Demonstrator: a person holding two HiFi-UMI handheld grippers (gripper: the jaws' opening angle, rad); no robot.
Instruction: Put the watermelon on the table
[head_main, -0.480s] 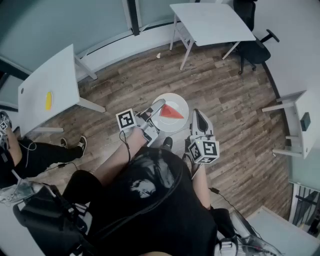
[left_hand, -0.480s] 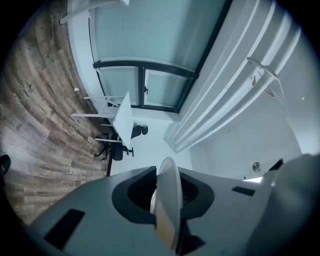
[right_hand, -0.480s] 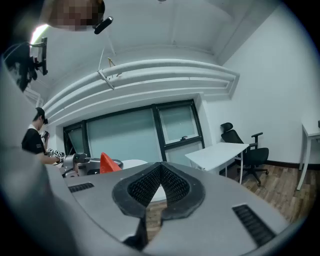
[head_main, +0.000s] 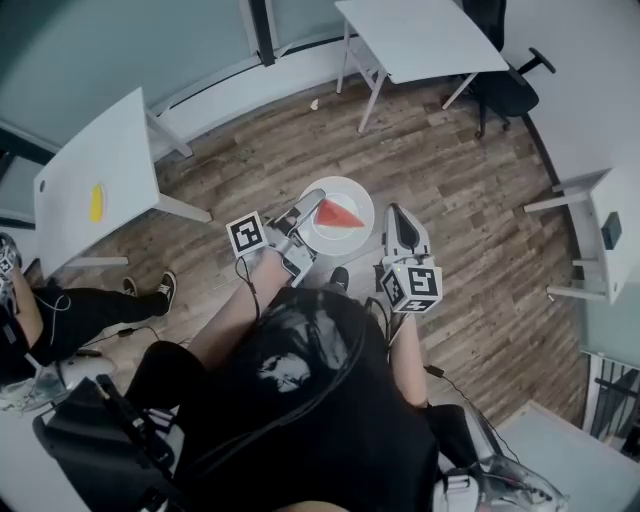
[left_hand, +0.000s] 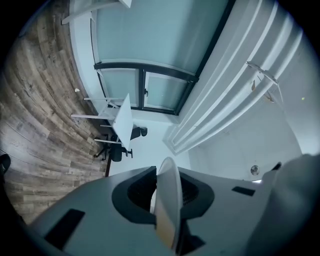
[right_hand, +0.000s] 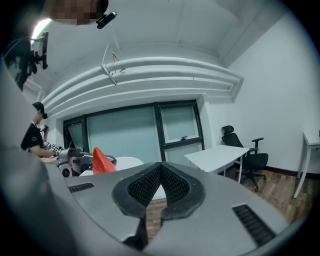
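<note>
A red wedge of watermelon (head_main: 338, 214) lies on a round white plate (head_main: 352, 196), held in the air over the wooden floor. My left gripper (head_main: 311, 207) is shut on the plate's left rim. In the left gripper view the plate's edge (left_hand: 169, 197) stands clamped between the dark pads. My right gripper (head_main: 398, 218) hovers just right of the plate, shut with nothing in it; its pads (right_hand: 150, 186) meet. The right gripper view shows the watermelon (right_hand: 102, 161) and plate (right_hand: 131, 162) to its left, with the left gripper (right_hand: 75, 158) behind them.
A white table (head_main: 95, 175) with a small yellow thing (head_main: 96, 201) stands at the left. Another white table (head_main: 420, 35) and a black office chair (head_main: 505, 90) are at the back. A third table (head_main: 598, 235) is at the right. A seated person (head_main: 60, 310) is at lower left.
The plate and both grippers sit slightly higher in the head view, as does the whole room. The grip on the plate is unchanged.
</note>
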